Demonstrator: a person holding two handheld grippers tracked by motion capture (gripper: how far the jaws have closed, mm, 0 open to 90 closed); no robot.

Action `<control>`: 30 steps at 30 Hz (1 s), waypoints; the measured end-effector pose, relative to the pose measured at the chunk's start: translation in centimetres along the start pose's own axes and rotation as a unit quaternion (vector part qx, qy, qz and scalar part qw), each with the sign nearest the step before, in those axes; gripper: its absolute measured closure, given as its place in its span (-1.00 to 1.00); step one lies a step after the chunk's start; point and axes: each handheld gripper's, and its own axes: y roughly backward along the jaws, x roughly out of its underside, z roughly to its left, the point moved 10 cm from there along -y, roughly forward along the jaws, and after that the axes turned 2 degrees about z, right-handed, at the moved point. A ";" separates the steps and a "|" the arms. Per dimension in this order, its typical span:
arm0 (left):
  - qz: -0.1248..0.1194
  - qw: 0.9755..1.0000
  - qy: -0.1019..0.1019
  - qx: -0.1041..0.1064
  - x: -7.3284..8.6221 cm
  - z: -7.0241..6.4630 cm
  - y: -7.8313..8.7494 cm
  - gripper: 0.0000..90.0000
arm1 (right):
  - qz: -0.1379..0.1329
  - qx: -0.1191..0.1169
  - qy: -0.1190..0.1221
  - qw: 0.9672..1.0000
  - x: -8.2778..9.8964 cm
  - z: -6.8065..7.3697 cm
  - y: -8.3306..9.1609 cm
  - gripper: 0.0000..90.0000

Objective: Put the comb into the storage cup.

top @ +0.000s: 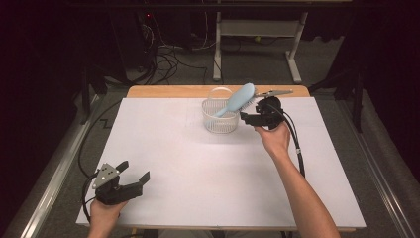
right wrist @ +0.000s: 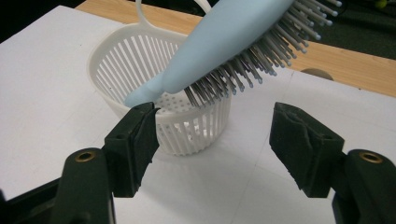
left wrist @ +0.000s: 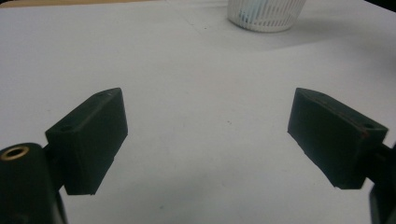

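1. White slotted plastic basket with a thin loop handle (top: 220, 117): sitting upright on the white table sheet (top: 198, 163), toward the far edge; serving here as the landmark for every place below.
2. Pale blue plastic hairbrush with grey, ball-tipped bristles (top: 237, 99): leaning tilted in the basket, handle end resting down inside against the perforated floor, bristled head sticking up and out over the basket's right rim. In the right gripper view the brush (right wrist: 224, 37) is crossing the rim with its bristles facing down toward the basket (right wrist: 140, 70).
3. Right gripper, black, two-jawed, with trailing cable (top: 262, 115): being held just beside the basket's right side, under the brush head. Its jaws are standing apart, gripping nothing; in its own view (right wrist: 215, 140) one pad is sitting right at the basket wall and the other is standing clear over the sheet. No pad is pressing on the brush.
4. Left gripper, black, with a grey three-cornered plate on top (top: 133, 174): being held well apart from the basket, at the near left corner of the sheet. Its jaws are spread wide with only bare sheet between them (left wrist: 208, 140).
5. Wooden table edge (top: 163, 91): showing just behind the basket, beyond the sheet.
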 end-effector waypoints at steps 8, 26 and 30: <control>0.001 1.000 0.002 0.001 0.1 0.0 -0.1 -0.75 | -0.011 0.000 -0.004 1.000 0.2 -0.5 0.8 -0.28; 0.001 1.000 0.006 0.000 0.0 0.1 -0.1 -0.75 | -0.025 -0.006 -0.006 1.000 0.6 -0.9 2.7 -0.27; 0.000 1.000 0.006 0.000 0.0 0.1 -0.1 -0.75 | -0.026 -0.007 -0.005 1.000 0.8 -0.9 2.9 -0.27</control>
